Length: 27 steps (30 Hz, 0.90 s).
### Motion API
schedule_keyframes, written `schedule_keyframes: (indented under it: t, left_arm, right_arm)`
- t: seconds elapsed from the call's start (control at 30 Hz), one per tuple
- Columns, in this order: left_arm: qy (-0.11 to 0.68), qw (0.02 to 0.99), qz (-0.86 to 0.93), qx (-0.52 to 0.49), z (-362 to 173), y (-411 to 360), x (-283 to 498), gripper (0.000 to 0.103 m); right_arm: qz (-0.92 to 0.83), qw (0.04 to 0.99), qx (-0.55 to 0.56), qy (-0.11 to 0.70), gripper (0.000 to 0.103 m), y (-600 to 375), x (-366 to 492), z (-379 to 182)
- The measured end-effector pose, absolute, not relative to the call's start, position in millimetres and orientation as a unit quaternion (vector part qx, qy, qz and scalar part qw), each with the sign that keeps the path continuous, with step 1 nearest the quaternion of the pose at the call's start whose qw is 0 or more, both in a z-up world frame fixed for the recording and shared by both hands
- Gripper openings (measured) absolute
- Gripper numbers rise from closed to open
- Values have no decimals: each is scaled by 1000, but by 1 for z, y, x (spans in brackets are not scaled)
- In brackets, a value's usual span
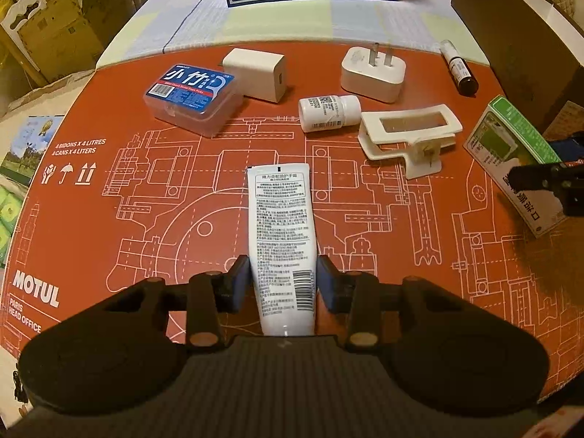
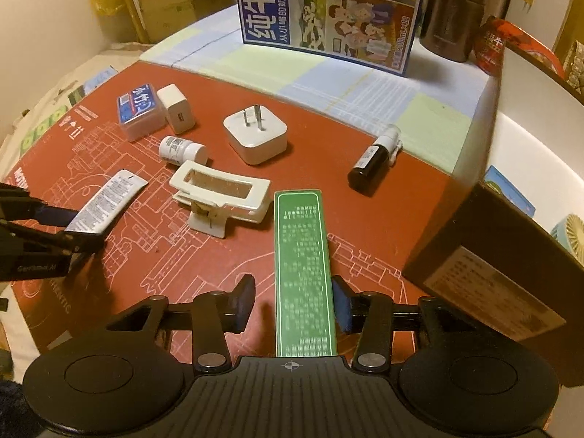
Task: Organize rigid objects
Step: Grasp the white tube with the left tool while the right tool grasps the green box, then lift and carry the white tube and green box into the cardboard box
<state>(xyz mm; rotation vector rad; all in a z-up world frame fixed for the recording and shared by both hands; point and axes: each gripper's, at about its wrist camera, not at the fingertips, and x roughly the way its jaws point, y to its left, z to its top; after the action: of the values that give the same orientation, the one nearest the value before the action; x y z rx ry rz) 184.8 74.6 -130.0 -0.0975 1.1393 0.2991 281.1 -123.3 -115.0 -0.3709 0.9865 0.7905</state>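
The red printed cardboard sheet (image 1: pixel 109 189) spread beneath both grippers, with a blue-and-white milk carton box (image 2: pixel 328 11) standing far ahead of them and a brown cardboard box (image 2: pixel 485 266) to the right of the right gripper. The left gripper (image 1: pixel 281 283) pointed steeply down at the sheet, its jaws pressed on either side of a white tube (image 1: pixel 281 241) that ran straight ahead from between the pads. The right gripper (image 2: pixel 292 303) tilted down likewise; a green box (image 2: pixel 304 273) lay lengthwise between its fingers, the right pad (image 2: pixel 343 304) against the box's edge and the left pad (image 2: pixel 244 301) standing clear of it, so the jaws were not clamped. Ahead of the left gripper lay a white hair clip (image 1: pixel 408 135) to the right, a plug adapter (image 1: pixel 372 73) beyond it, a white charger (image 1: pixel 255 75) and a clear floss-pick case (image 1: pixel 191 100) to the left, a small white pill bottle (image 1: pixel 328 111) between them, and a dark vial (image 1: pixel 460 67) far right.
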Motion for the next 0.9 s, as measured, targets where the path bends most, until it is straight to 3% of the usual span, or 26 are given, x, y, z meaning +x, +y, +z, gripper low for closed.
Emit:
schedule_keyframes:
  t: [0.07, 0.9]
  left_arm:
    - [538, 830, 141, -45, -130, 74, 185, 34]
    - [500, 855, 130, -52, -100, 67, 185, 33]
  right_arm:
    - [365, 789, -177, 461, 27, -122, 283, -117]
    - [374, 800, -137, 448, 27, -142, 274, -87]
